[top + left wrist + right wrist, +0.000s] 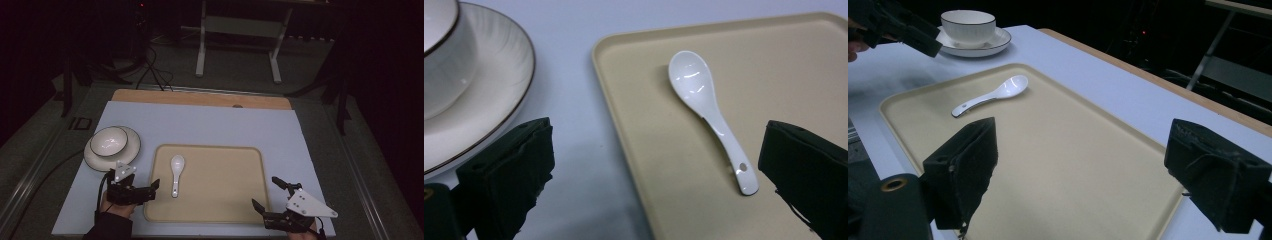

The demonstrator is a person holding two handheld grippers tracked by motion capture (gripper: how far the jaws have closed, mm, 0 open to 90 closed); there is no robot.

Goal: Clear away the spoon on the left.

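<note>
A white ceramic spoon [176, 172] lies on the left part of a beige tray [225, 200], bowl end away from me. My left gripper [152, 191] hovers open at the tray's near left corner, and in the left gripper view its black jaws stand wide apart on either side of the spoon [709, 110], touching nothing. At the tray's near right corner my right gripper [265, 192] is open too, with bare tray [1073, 150] between its jaws. From there the spoon [993, 95] lies farther off.
A white bowl [108, 141] with a dark rim sits on a white plate [134, 152] left of the tray, on the pale blue tabletop [210, 125]. A wooden strip [200, 98] runs along the far edge. Beyond stand a white frame and cables on a dark floor.
</note>
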